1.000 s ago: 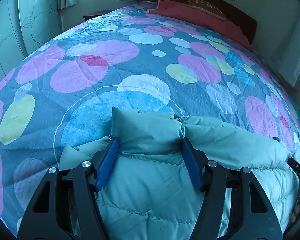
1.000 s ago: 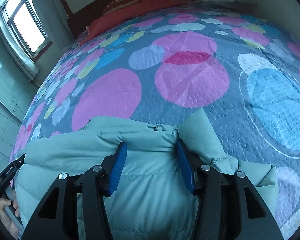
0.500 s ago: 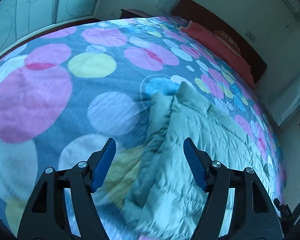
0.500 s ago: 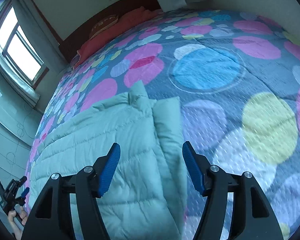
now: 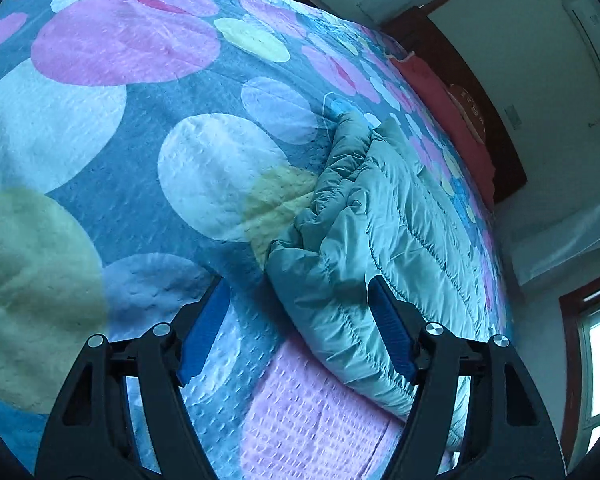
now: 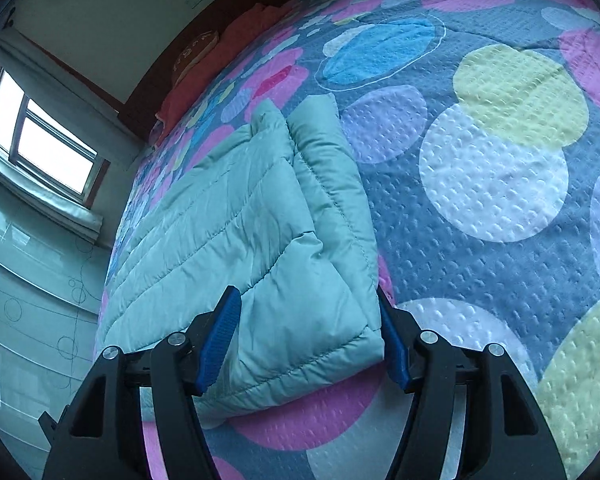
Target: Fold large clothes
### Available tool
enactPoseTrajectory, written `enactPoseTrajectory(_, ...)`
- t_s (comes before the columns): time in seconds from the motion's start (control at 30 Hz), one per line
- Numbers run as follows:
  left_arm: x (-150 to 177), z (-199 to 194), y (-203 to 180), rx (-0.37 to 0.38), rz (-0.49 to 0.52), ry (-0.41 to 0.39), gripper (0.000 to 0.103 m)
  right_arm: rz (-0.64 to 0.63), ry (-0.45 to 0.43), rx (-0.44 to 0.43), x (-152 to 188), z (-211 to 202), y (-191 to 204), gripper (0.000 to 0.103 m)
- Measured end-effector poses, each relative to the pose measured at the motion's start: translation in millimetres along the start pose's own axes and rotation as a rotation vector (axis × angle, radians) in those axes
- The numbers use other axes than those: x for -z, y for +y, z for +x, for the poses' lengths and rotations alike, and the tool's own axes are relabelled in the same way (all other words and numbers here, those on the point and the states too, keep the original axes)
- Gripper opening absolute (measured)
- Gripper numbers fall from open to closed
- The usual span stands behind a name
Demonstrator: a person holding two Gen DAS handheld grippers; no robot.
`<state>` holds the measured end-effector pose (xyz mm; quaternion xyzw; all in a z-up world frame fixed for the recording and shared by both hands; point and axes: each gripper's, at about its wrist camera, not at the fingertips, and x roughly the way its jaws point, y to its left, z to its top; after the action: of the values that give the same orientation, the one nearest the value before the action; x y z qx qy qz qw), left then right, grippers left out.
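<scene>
A pale green quilted jacket (image 5: 400, 220) lies folded flat on the bed. In the right wrist view the jacket (image 6: 240, 220) stretches away to the upper left. My left gripper (image 5: 298, 332) is open above the bedspread. Its right finger (image 5: 392, 336) overlaps the jacket's near left corner, and its left finger (image 5: 204, 332) stands over bare cover. My right gripper (image 6: 306, 332) straddles the jacket's near right corner, and its jaws are closing. The fabric fills the gap between the blue pads (image 6: 222, 332) without looking squeezed.
The bedspread (image 5: 100, 140) is blue with big pink, white and yellow circles and spreads wide around the jacket. Red pillows (image 6: 204, 92) lie at the dark headboard. A window (image 6: 40, 140) and glass wardrobe doors (image 6: 28, 300) stand beyond the bed's edge.
Both grippers let go of the jacket's edge and opened. They drew apart to its two near corners and rolled, while the jacket was left folded flat on the bed.
</scene>
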<state>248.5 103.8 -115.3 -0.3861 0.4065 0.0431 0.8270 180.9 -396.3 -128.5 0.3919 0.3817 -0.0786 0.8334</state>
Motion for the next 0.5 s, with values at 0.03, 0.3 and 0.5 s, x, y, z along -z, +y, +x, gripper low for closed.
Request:
enactPoseTrajectory(0.03, 1.9, 2.0, -2.4, 0.007, -0.011, -0.008, 0.064, 0.006, -0.002, 0.004, 1.1, 2.0, 0.6, 0.050)
enactPoseTrajectory(0.3, 8.2, 4.1, -9.9, 0.066, 0.024, -0.010, 0.009, 0.014, -0.024, -0.056, 2.7, -4.2, -2.6, 0.020)
enactPoseTrajectory(0.5, 13.8, -19.2, -6.2, 0.077, 0.050, -0.023, 0.007, 0.001, -0.023, -0.077, 8.3, -16.5, -0.9, 0.018)
